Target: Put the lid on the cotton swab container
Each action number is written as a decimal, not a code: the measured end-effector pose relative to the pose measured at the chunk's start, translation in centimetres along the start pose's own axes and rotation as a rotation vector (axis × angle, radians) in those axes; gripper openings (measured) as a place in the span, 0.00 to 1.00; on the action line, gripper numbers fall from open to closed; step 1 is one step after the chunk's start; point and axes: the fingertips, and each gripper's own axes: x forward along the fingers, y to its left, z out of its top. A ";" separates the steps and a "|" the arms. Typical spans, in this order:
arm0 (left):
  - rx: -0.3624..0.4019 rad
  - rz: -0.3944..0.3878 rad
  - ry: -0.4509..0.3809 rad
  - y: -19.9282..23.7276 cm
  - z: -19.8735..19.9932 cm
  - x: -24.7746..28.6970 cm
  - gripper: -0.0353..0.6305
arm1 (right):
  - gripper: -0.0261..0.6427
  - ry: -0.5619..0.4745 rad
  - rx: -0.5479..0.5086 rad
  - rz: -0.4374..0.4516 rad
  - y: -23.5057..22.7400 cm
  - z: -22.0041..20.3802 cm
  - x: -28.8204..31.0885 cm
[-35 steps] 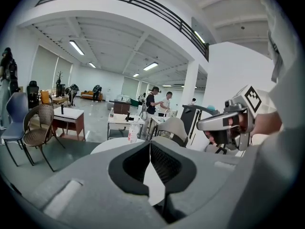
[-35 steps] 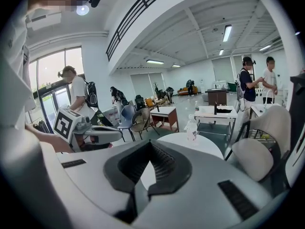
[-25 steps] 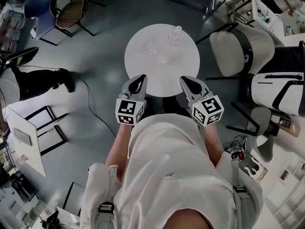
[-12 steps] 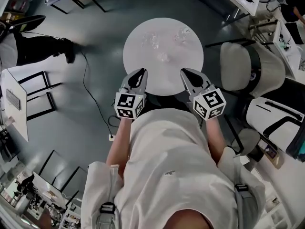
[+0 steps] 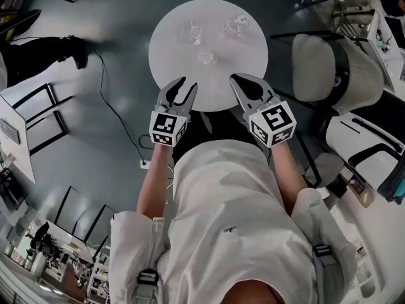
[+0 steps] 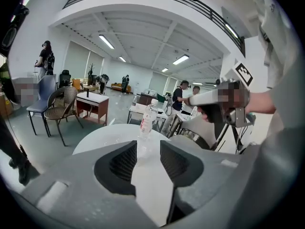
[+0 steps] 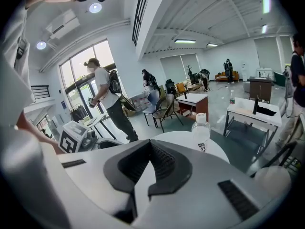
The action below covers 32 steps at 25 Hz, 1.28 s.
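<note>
large open-plan office hall: desks (image 7: 193, 100), wicker chair (image 6: 61, 101), ceiling strip lights (image 6: 106, 42), tall windows (image 7: 76, 75), round white table (image 5: 209, 81)

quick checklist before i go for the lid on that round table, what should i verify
1. Left gripper jaws open: ok, they have just been opening, nothing between them.
2. Right gripper jaws open: not ok, shut and empty.
3. Both grippers at the round table's near edge: ok.
4. Target picked out among the clear items: cannot tell, too faint.
5. Water bottle upright, at the far side: ok.
</note>
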 end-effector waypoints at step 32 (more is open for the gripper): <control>0.333 -0.298 0.227 5.0 -9.5 13.0 0.42 | 0.12 0.263 0.006 -0.127 -4.2 -9.7 13.3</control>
